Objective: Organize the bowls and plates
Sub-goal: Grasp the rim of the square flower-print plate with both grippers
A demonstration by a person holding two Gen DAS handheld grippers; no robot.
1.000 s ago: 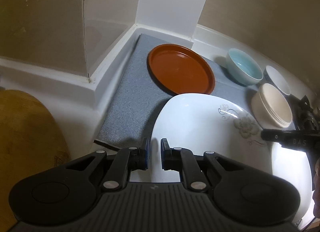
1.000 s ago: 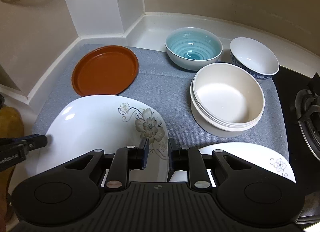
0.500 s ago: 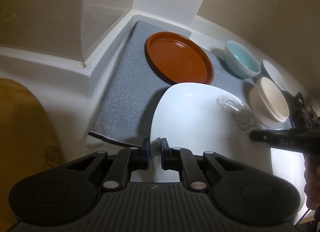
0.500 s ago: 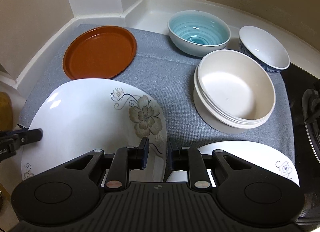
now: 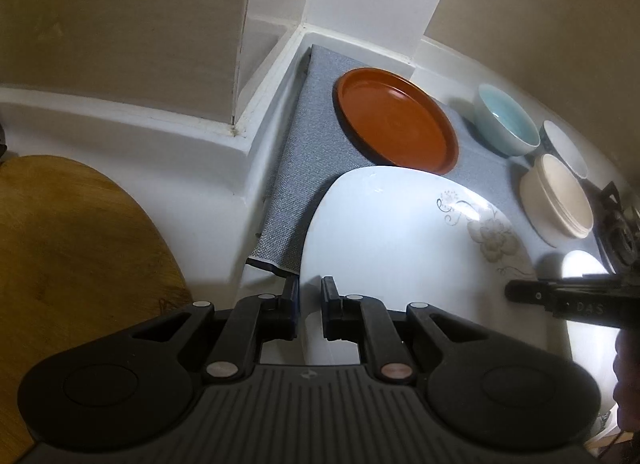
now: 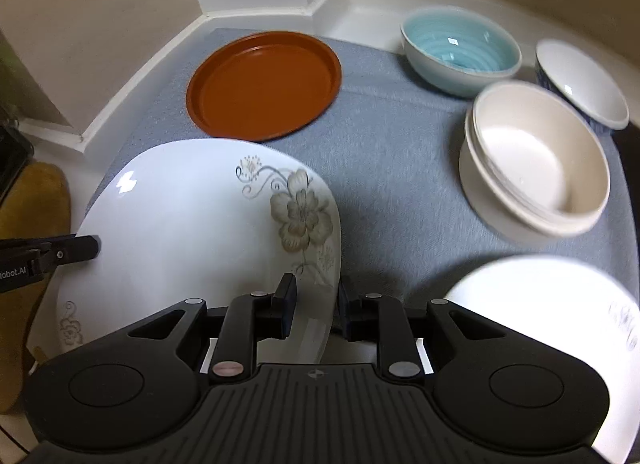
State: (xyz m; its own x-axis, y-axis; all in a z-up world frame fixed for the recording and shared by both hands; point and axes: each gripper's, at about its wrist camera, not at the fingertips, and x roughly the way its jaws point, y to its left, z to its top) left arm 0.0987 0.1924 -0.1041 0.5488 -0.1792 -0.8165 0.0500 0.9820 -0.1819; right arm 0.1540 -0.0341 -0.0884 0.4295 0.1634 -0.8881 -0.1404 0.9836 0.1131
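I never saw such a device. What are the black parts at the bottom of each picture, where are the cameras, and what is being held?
No robot is here. A person holds a two-finger tool in each hand, and each tool carries a forward-looking camera. The left tool and the right tool each grip an opposite edge of the flowered white plate. On the grey mat lie an orange plate, a blue bowl, stacked cream bowls, a white bowl with blue outside and another white plate.
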